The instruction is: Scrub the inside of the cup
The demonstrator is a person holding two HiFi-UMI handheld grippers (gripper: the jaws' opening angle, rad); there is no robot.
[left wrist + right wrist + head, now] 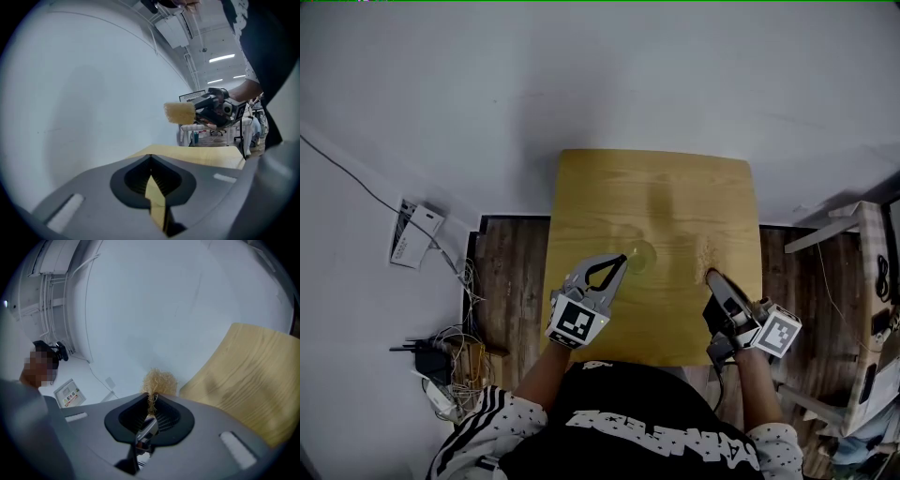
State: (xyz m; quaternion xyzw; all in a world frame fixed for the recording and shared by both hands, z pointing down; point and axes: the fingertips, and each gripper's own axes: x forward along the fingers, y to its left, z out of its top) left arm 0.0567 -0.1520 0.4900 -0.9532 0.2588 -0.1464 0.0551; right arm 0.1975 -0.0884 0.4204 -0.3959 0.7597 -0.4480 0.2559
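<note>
Standing over the small wooden table point(675, 187), the person holds a gripper in each hand. A clear glass cup point(640, 255) sits upright near the middle of the tabletop. The left gripper point(623, 260) has its tips just beside the cup's left side. Its jaws are pressed together, and its own view shows nothing between them. Whether they touch the glass I cannot tell. The right gripper point(712, 277) is clamped on a brush point(706, 251) by its thin metal stem, with the straw-coloured tuft sticking out past the tips. The brush is off to the right of the cup, clear of it and outside it.
</note>
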